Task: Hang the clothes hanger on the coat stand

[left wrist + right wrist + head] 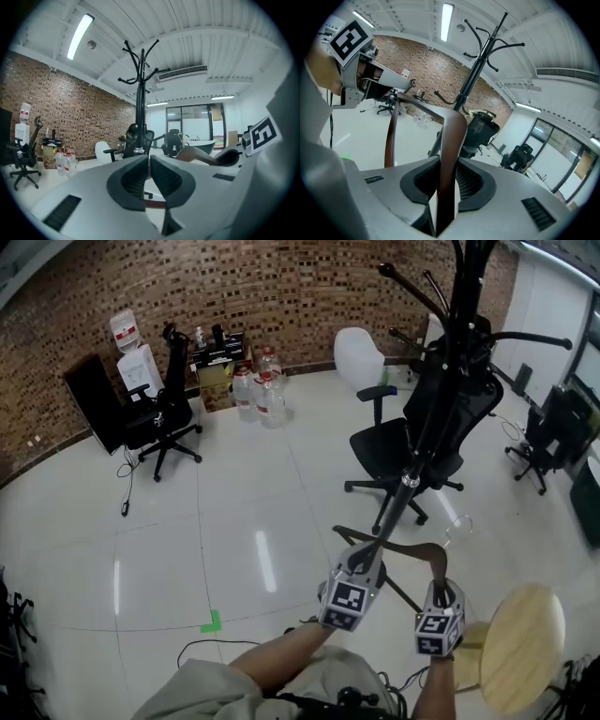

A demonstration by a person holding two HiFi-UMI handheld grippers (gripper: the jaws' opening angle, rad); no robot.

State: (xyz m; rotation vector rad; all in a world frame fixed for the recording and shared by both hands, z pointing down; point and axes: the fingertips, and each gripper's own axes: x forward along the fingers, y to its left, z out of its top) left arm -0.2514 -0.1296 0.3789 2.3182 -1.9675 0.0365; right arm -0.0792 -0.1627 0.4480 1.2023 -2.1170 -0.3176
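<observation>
One hanger (417, 549), coat stand (464, 287) top cropped

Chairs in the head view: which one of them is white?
The chair at the back, left of the coat stand. It alone is white; the other chairs are black.

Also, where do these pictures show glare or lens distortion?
Head view: light glares as bright streaks on the glossy floor. Left gripper view: fisheye with dark corners. Right gripper view: the coat stand leans; the clothes hanger looks stretched between the jaws.
</observation>
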